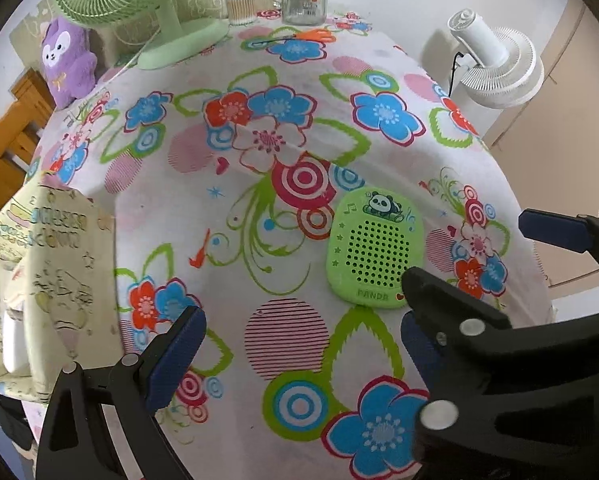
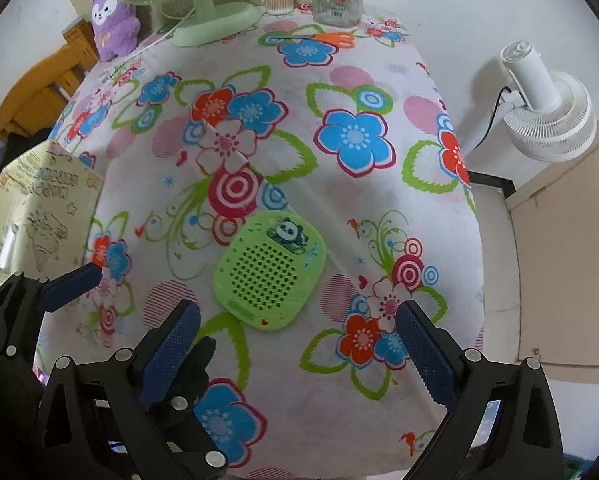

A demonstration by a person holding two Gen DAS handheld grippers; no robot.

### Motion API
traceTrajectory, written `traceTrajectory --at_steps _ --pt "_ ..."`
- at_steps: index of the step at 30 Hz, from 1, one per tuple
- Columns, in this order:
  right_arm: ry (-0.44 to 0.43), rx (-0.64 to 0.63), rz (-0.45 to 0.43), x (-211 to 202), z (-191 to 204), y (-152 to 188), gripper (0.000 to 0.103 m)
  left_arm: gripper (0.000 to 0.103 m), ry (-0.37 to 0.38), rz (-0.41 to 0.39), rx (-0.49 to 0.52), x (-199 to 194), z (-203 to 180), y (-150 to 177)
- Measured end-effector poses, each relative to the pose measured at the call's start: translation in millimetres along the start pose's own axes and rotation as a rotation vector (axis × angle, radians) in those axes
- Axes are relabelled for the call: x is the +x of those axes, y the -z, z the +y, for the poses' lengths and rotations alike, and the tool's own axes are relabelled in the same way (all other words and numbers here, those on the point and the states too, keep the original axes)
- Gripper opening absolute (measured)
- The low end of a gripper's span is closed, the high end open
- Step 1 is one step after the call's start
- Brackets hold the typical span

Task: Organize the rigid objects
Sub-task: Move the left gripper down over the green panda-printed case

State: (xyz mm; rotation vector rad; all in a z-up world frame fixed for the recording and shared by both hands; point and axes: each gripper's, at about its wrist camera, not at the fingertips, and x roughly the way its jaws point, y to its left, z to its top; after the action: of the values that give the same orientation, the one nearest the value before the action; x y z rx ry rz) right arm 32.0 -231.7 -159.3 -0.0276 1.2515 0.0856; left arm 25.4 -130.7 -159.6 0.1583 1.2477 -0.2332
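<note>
Green panda speaker (image 2: 269, 270) flat on the bench (image 2: 379, 200), toward the near edge, right of centre. Right gripper (image 2: 297, 314) just short of it, jaws wide, empty. Left gripper (image 1: 299, 326) beside, jaws wide, empty. Yellow bag (image 2: 39, 208) at left edge.

Left claw (image 1: 299, 344), right claw (image 2: 295, 344): black frames, silver screws, blue pads, seemingly textured.
</note>
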Motion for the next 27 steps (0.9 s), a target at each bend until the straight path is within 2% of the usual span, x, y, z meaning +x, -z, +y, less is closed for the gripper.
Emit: traceTrajectory --at_steps 11,20,27 --pt "0.019 0.028 -0.001 19.6 -29.7 0.0 0.098 0.099 0.012 -0.021 0.085 24.0 -23.4 -11.8" --pt "0.031 0.081 0.023 33.0 -50.7 3.4 0.097 0.099 0.04 0.008 0.097 41.5 -41.7 -19.0" --pt "0.049 0.102 0.035 40.9 -63.5 1.6 0.097 0.099 0.03 0.017 0.088 51.9 -51.8 -25.8"
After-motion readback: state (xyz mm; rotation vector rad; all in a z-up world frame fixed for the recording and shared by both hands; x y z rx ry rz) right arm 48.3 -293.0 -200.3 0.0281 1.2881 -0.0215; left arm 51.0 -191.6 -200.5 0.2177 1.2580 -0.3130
